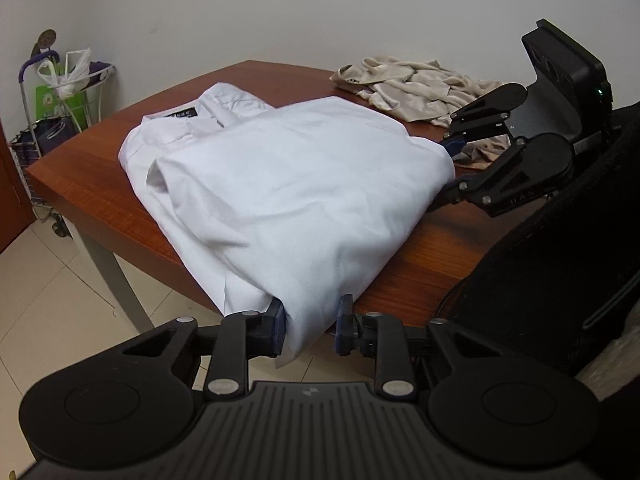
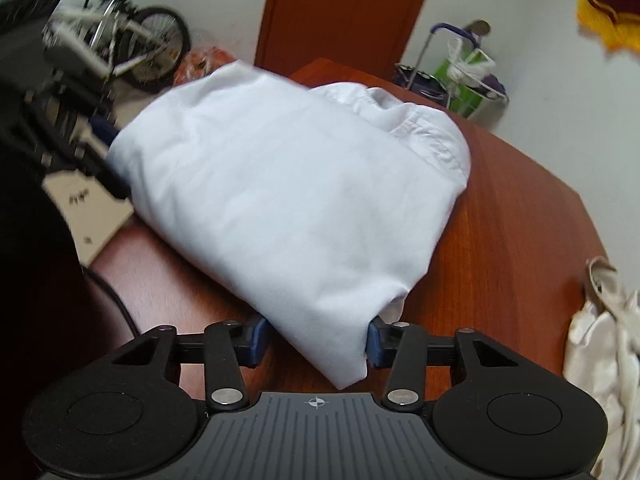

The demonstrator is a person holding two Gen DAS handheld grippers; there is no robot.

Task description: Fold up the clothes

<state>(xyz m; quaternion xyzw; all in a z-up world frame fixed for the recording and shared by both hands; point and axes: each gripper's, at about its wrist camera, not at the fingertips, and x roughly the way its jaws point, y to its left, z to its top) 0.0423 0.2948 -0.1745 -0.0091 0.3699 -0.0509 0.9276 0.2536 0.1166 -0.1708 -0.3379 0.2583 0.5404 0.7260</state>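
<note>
Your left tongs [image 1: 310, 326] sit low at the near edge of the desk [image 1: 436, 256], pointing level across it. The two blue pads [image 1: 280, 326] stand a moderate way apart, and a corner of the white shirt [image 1: 288, 184] hangs down between them over the desk edge; the cloth touches the left pad, but you cannot tell from here whether it is truly pinched.

Your right tongs [image 2: 316, 340] reach in from the other side of the same shirt [image 2: 288, 200], also low and roughly level with the desk [image 2: 500, 240]. Their pads [image 2: 376, 340] are a moderate way apart too, with a folded corner of the shirt lying between them and pressing against the right-hand pad; the left-hand pad looks just clear of the cloth. In the left view you can see these tongs [image 1: 454, 164] with their tips at the shirt's far right edge.

The shirt lies folded in a thick bundle on the desk, collar [image 1: 208, 114] at the far end, one near corner overhanging the edge.

Beyond it, a crumpled beige garment [image 1: 416, 84] rests on the far part of the desk. Off the desk stand a cart with bags [image 1: 60, 92], a wooden door [image 2: 340, 16] and a bicycle [image 2: 120, 40].
</note>
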